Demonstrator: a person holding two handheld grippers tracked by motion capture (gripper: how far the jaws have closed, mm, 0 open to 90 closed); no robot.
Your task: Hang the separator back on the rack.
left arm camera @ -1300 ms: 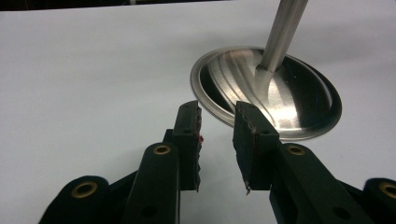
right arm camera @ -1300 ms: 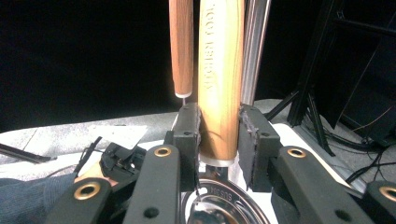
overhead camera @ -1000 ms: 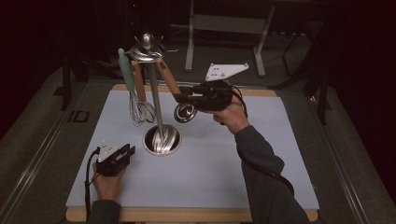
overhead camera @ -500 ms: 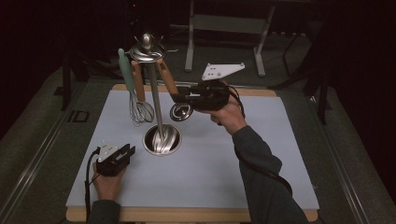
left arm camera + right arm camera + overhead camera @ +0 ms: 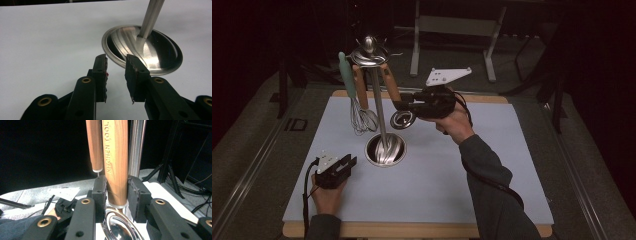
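A steel utensil stand (image 5: 379,110) rises from a round base (image 5: 385,149) on the white mat. From its top ring hang a teal-handled tool (image 5: 346,75), a whisk (image 5: 363,120) and a wooden-handled utensil (image 5: 391,85) with a round metal head (image 5: 403,119). My right gripper (image 5: 404,105) reaches in level from the right, shut on that tilted handle near its lower end. The handle (image 5: 116,157) sits between the pads of my right gripper (image 5: 117,185), beside the pole (image 5: 136,145). My left gripper (image 5: 349,162) rests low at the front left, open and empty (image 5: 116,62), facing the base (image 5: 150,50).
The white mat (image 5: 462,190) lies on a wooden board with wide bare space at the front and right. A metal frame (image 5: 452,30) stands on the dark floor behind the table. The whisk's wooden handle (image 5: 94,145) hangs just left of the gripped one.
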